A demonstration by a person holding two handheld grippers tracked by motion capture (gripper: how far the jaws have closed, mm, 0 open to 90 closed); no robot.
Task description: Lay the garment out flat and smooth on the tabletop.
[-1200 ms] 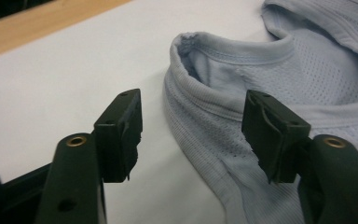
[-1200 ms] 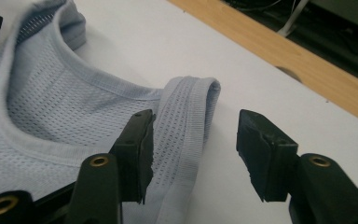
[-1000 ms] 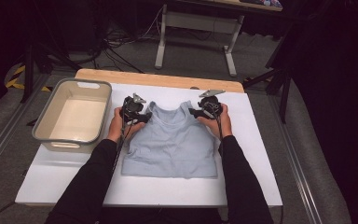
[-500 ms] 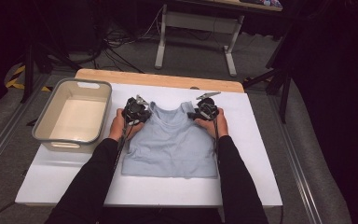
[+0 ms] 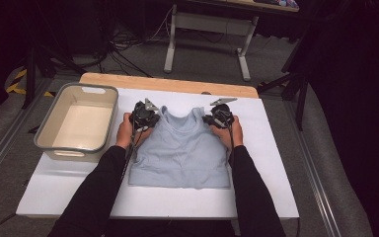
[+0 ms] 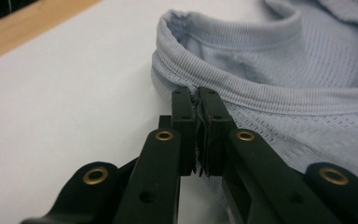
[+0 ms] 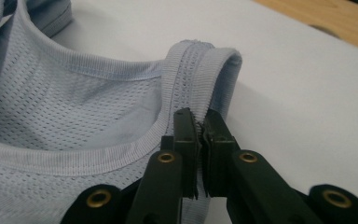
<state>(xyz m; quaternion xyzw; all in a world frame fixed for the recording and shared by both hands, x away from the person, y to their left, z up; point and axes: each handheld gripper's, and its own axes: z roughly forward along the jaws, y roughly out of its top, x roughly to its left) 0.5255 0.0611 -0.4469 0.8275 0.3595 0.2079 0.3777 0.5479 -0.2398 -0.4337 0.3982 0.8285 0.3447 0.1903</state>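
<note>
Two grippers pinch the shoulder straps of a pale blue tank top [image 5: 180, 150] lying flat at the centre of the frame on a white bench [image 5: 276, 163].

The left gripper [image 5: 150, 117] and right gripper [image 5: 208, 118] have just closed — each is clamped on a strap edge. A grey tub [image 5: 54, 143] sits at left.

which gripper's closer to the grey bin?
Left. The left gripper sits just beside the grey bin, clamped on the tank top at its near strap. The right gripper grips the other strap, across the garment.
</note>
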